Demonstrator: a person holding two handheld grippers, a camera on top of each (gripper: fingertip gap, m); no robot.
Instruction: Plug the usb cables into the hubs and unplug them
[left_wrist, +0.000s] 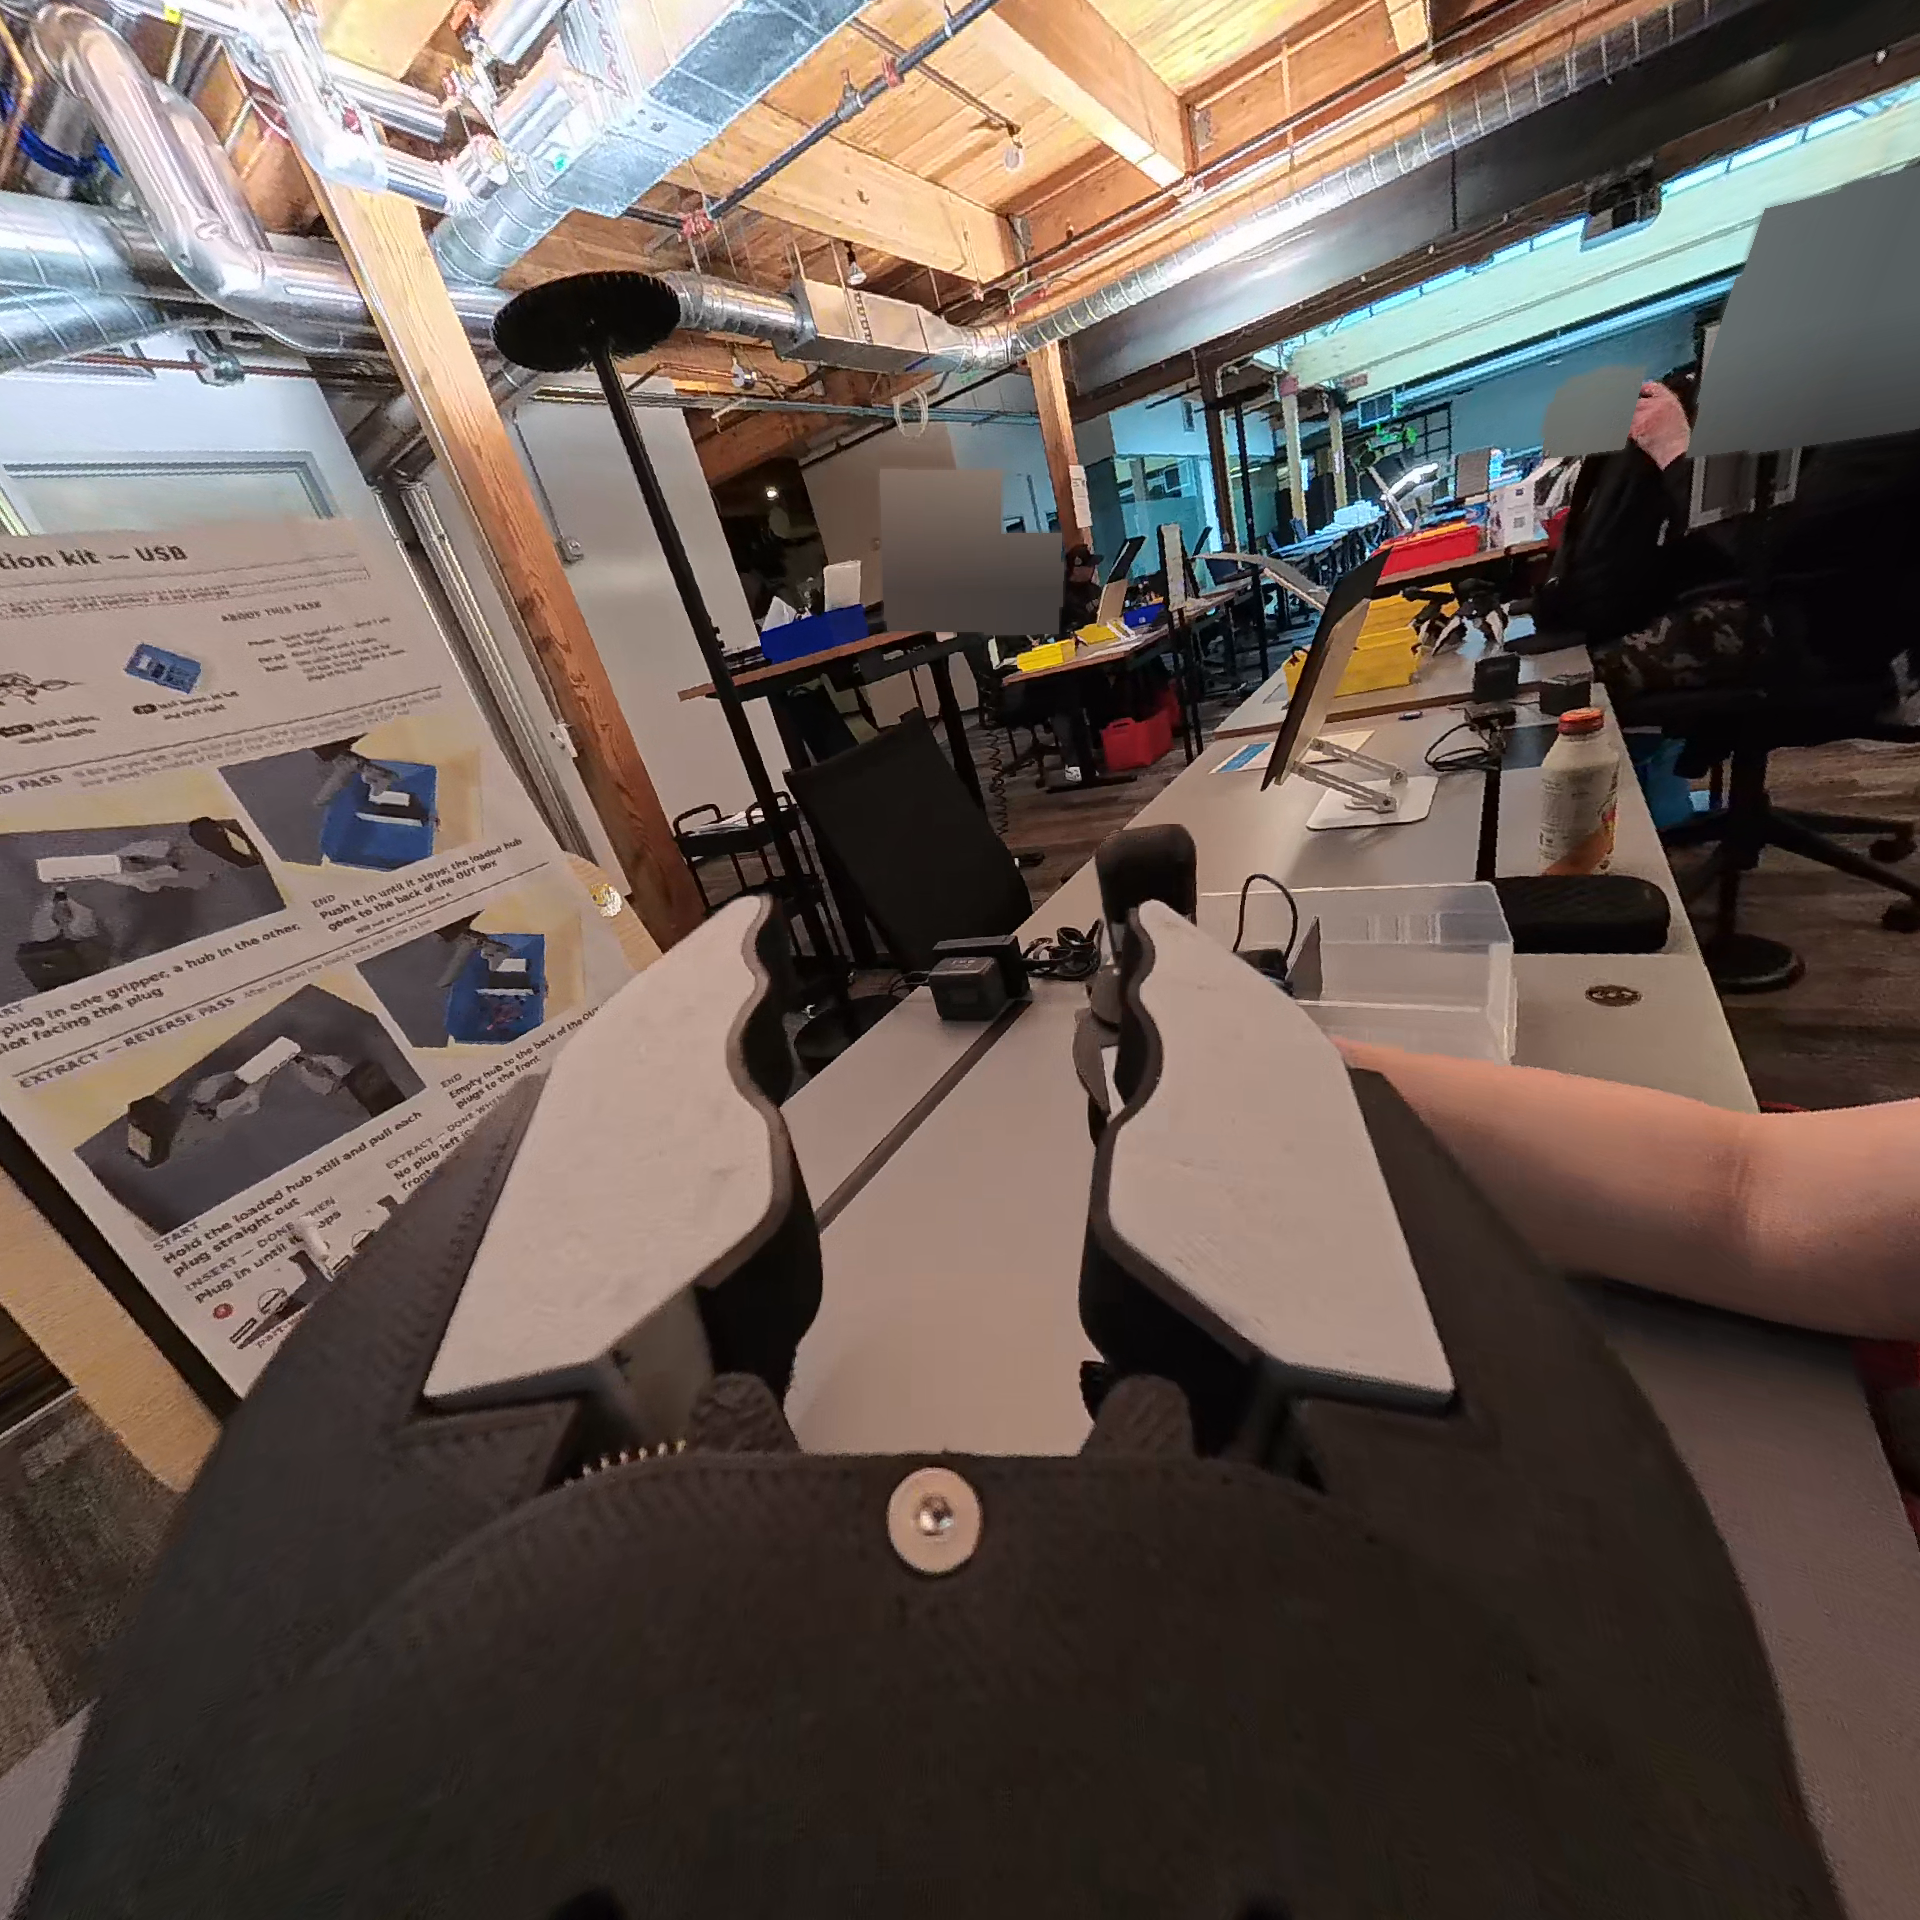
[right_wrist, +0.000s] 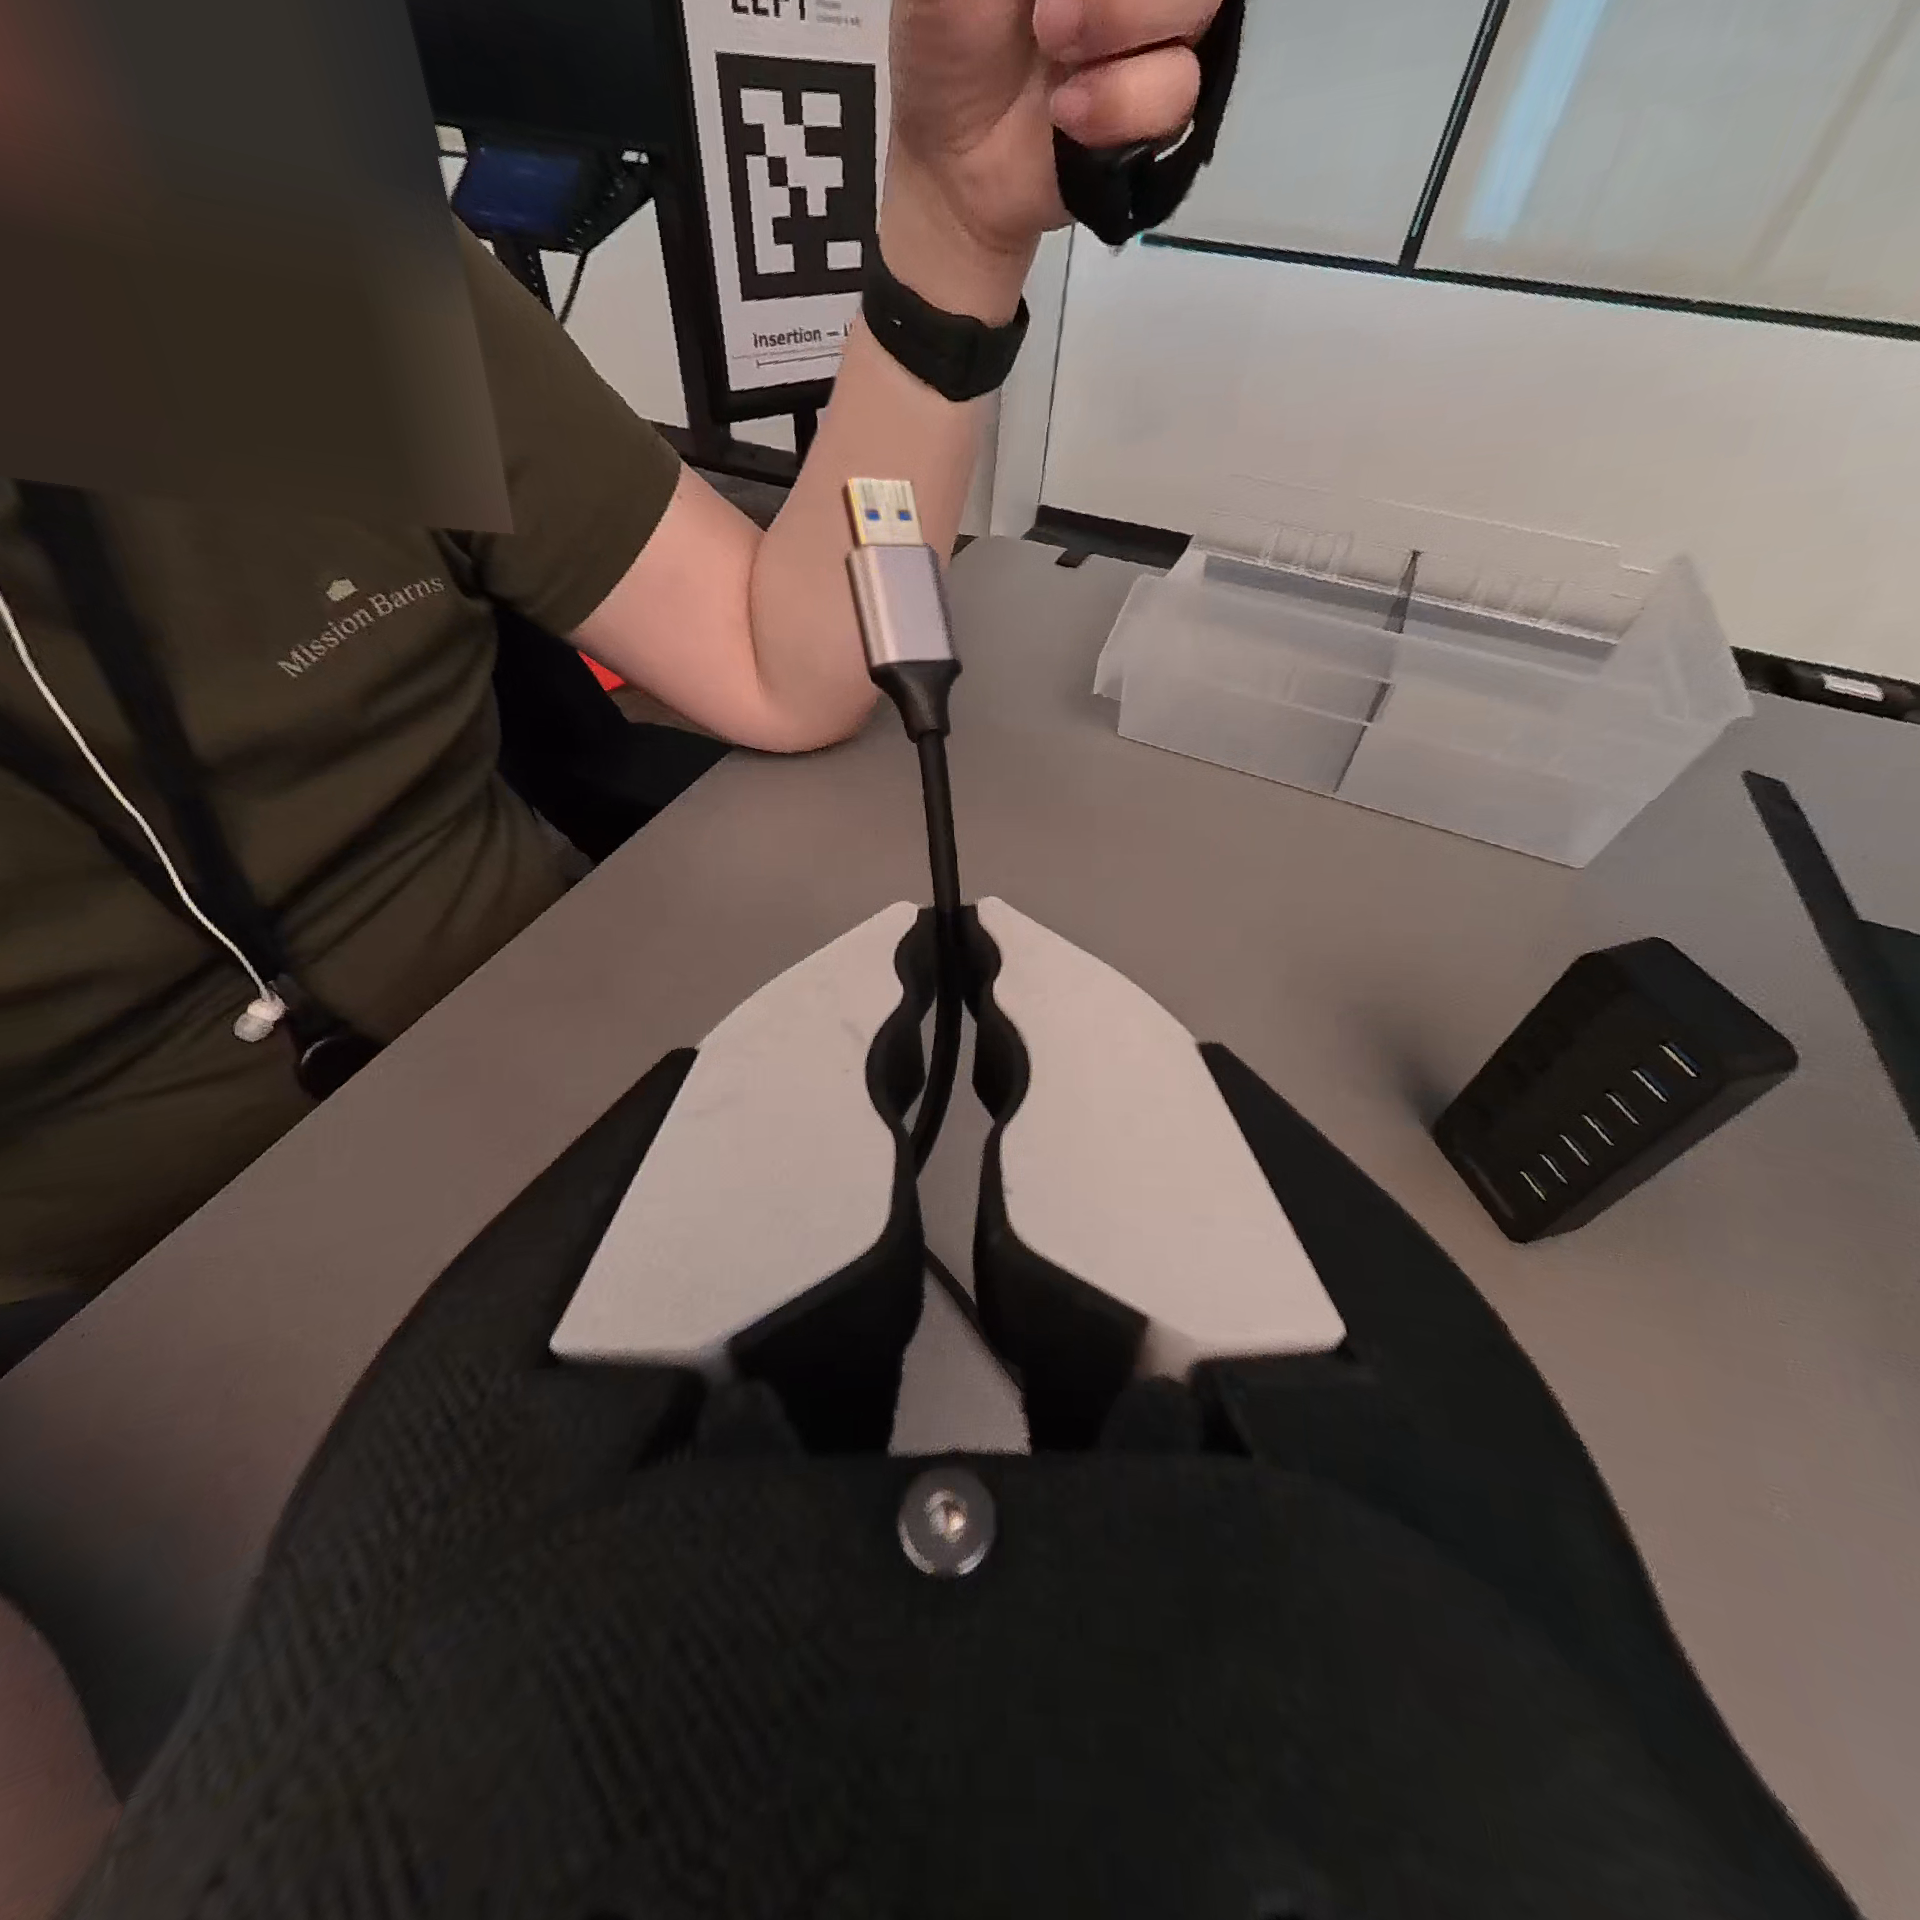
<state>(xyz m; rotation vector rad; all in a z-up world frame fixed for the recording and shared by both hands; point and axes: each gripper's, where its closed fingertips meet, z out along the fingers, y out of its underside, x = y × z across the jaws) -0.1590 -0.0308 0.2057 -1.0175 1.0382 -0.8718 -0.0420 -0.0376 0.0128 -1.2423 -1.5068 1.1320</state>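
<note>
In the right wrist view my right gripper (right_wrist: 948, 914) is shut on a black USB cable (right_wrist: 940, 810). Both pads press on the cord just below its strain relief. The silver plug (right_wrist: 894, 582) with a blue insert stands up above the fingertips, over the grey table (right_wrist: 1143, 883). A black multi-port hub (right_wrist: 1621, 1091) lies on the table to the right, apart from the gripper. In the left wrist view my left gripper (left_wrist: 954, 935) is open with only table showing between its fingers. It is held above the table (left_wrist: 935, 1299) and points along it.
A clear plastic bin with a divider (right_wrist: 1434, 686) stands at the back right and also shows in the left wrist view (left_wrist: 1403, 966). A person's forearm (left_wrist: 1662, 1195) rests on the table. A small black cube (left_wrist: 971, 977), a bottle (left_wrist: 1579, 790) and an instruction sheet (left_wrist: 239, 883) are nearby. The tips of one gripper are about 25 cm away from the tips of the other. My right tips are roughly 20 cm from the black multi-port hub (right_wrist: 1621, 1091).
</note>
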